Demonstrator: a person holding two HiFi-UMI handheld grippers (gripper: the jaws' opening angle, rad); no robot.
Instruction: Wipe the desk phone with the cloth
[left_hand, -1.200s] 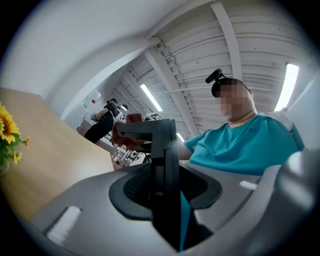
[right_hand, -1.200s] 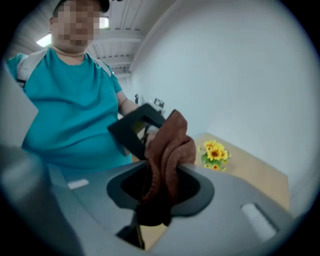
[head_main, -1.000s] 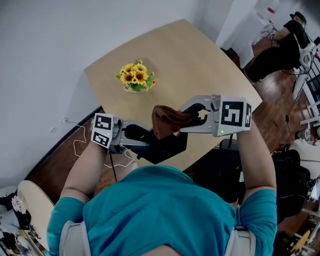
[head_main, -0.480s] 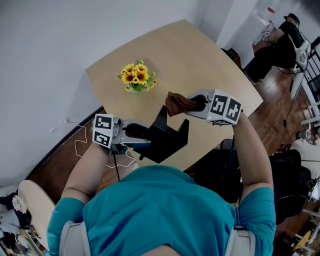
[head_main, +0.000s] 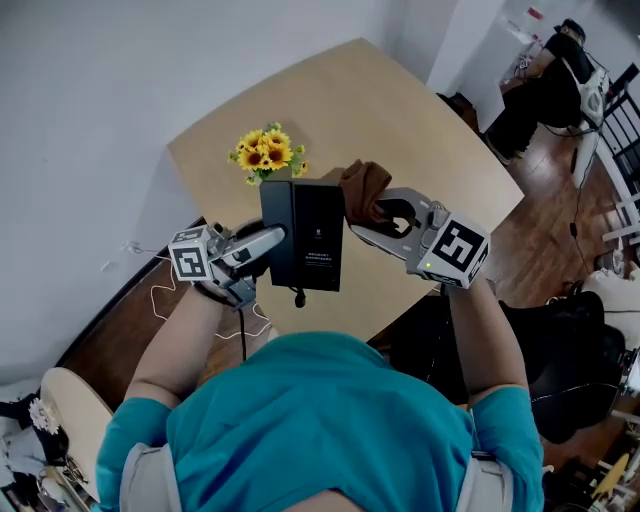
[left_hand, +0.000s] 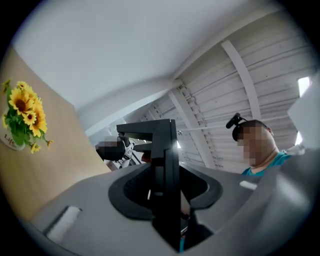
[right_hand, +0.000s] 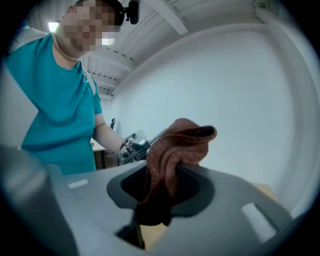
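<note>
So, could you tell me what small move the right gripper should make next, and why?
Probably sweep the cloth across onto the desk phone. The left gripper is shut on the desk phone, holding it up off the table, and the right gripper is shut on the cloth beside its upper right edge.

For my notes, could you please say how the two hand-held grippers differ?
The left hand-held gripper clamps the upright black phone; the right hand-held gripper clamps a bunched brown cloth. The left sits at the phone's left side, the right at its right. Both grip something.
</note>
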